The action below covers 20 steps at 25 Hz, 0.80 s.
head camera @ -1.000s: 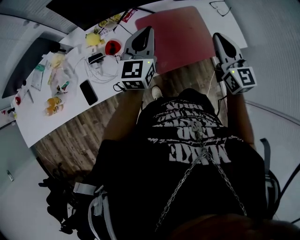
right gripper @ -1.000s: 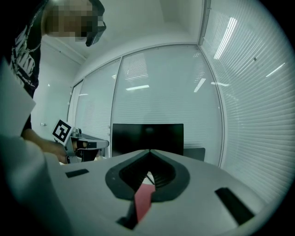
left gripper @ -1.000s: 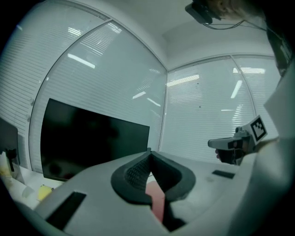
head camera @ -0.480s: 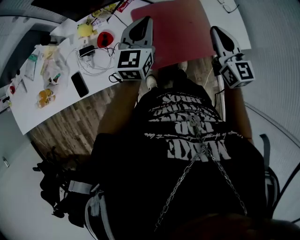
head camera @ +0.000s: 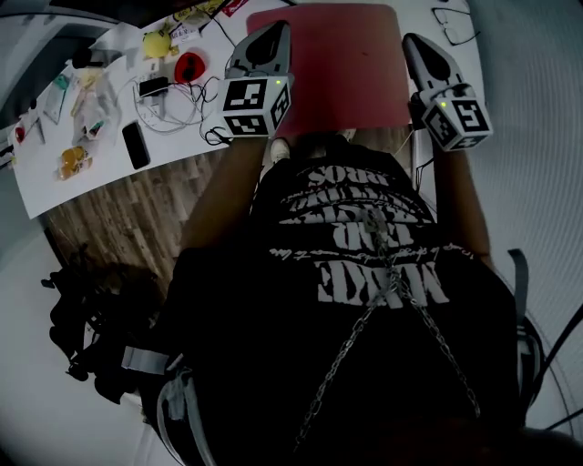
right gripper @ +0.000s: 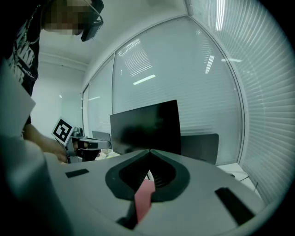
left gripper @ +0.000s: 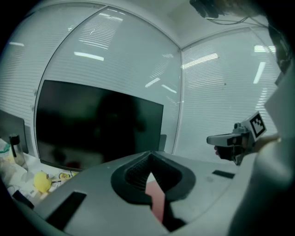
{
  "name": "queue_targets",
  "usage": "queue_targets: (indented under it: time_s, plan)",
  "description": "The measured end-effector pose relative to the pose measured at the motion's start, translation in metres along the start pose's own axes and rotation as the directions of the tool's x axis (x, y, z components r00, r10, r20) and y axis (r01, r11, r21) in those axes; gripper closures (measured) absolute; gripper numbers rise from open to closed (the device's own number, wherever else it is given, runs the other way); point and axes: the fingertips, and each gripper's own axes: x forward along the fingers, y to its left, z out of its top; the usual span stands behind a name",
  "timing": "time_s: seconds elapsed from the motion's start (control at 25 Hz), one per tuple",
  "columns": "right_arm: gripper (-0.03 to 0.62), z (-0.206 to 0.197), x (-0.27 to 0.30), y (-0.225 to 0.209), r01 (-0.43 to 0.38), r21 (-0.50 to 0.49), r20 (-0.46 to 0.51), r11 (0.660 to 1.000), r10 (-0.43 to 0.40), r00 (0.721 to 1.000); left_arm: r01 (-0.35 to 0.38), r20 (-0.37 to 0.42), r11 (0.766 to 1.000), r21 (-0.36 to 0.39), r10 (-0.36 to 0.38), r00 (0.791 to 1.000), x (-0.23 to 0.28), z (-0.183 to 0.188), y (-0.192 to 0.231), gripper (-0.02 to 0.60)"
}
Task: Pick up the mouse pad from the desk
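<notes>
The red mouse pad [head camera: 339, 64] lies flat on the white desk [head camera: 91, 177], at the top middle of the head view. My left gripper [head camera: 276, 29] hangs over the pad's left edge, jaws shut and empty. My right gripper [head camera: 411, 41] is at the pad's right edge, also shut with nothing held. In the left gripper view a strip of the red pad [left gripper: 157, 199] shows below the closed jaws, and the right gripper [left gripper: 233, 139] floats at the right. The right gripper view shows the pad [right gripper: 144, 198] in the same way, with the left gripper [right gripper: 85, 144] at the left.
Left of the pad lie a red round object [head camera: 189, 66], a yellow item [head camera: 157, 43], white cables [head camera: 173, 105], a black phone [head camera: 136, 144] and snack packets [head camera: 73, 162]. Glasses [head camera: 455, 23] lie at the far right. A dark monitor [left gripper: 97, 124] stands behind the desk.
Both grippers have moved forward and a little down toward the desk and now flank the red pad. Both have stayed shut and the pad has not moved.
</notes>
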Motion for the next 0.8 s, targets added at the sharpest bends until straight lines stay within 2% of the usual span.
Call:
queue_targets:
  time_s: [0.12,0.24,0.4,0.52,0.6,0.68,0.8]
  plan:
    - [0.6,-0.01,0.012,-0.022,-0.047,0.013,-0.049,0.999,0.048,0.998,-0.079,-0.042,0.995,-0.054,0.077,0.996,0.009,-0.015,0.008,0.574]
    - [0.6,-0.021,0.02,-0.043,-0.073,0.02,-0.09,0.997,0.074,0.993,-0.138,-0.072,0.988,-0.073,0.133,0.989,0.015,-0.028,0.015,0.575]
    - [0.6,-0.044,0.03,-0.063,-0.113,0.026,-0.138,0.993,0.116,0.984,-0.188,-0.116,0.977,-0.099,0.176,0.978,0.016,-0.056,0.019,0.575]
    - [0.6,-0.069,0.038,-0.075,-0.133,0.031,-0.186,0.991,0.137,0.973,-0.218,-0.18,0.966,-0.141,0.192,0.965,0.014,-0.089,0.026,0.574]
    - [0.6,-0.091,0.039,-0.081,-0.127,0.024,-0.251,0.992,0.129,0.959,-0.241,-0.25,0.959,-0.149,0.199,0.948,0.011,-0.116,0.033,0.574]
    - [0.6,-0.114,0.04,-0.087,-0.109,0.029,-0.316,0.994,0.112,0.942,-0.261,-0.331,0.954,-0.149,0.201,0.922,0.008,-0.146,0.043,0.554]
    - [0.6,-0.148,0.041,-0.094,-0.09,0.066,-0.385,0.994,0.109,0.916,-0.282,-0.455,0.947,-0.156,0.185,0.871,0.007,-0.193,0.062,0.431]
